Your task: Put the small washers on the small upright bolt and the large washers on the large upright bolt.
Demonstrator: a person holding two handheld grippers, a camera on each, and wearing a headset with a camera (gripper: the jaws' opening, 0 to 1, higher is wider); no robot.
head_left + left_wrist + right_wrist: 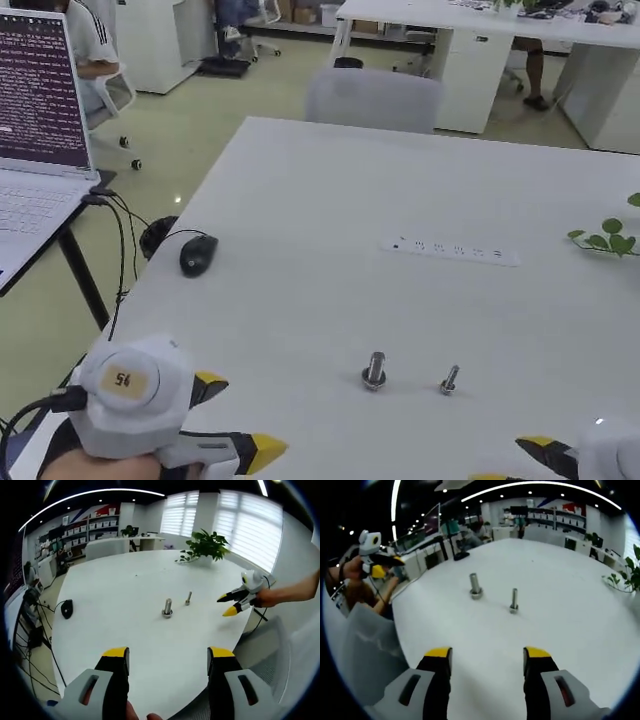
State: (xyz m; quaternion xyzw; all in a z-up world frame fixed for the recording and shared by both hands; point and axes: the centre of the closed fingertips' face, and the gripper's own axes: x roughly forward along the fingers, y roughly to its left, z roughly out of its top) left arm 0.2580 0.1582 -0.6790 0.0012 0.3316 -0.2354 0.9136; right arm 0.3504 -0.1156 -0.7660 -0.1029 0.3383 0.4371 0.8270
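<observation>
The left gripper [240, 416] sits low at the near left edge of the bench [330, 220], held in a hand [95, 466]. Its yellow-tipped jaws point to the right over the bench. They are wide apart, with nothing between them. The right gripper [512, 460] peeks in at the near right corner. Its jaws point left and are spread apart too, with nothing in them. In the left gripper view, the right gripper hangs above the bench edge, held out on a bare arm.

The large bolt [374, 370] stands up straight on the bench, between the two grippers and a little farther from the person. The small bolt [450, 379] stands just to its right, near it but not touching. Both bolts are well apart from all the jaws. In each gripper view, the two bolts stand ahead of the spread jaws. There is a ring at the foot of the large bolt, and I cannot tell if it is a washer.

A black mouse [198, 254] and a white power strip [450, 250] lie farther back.
</observation>
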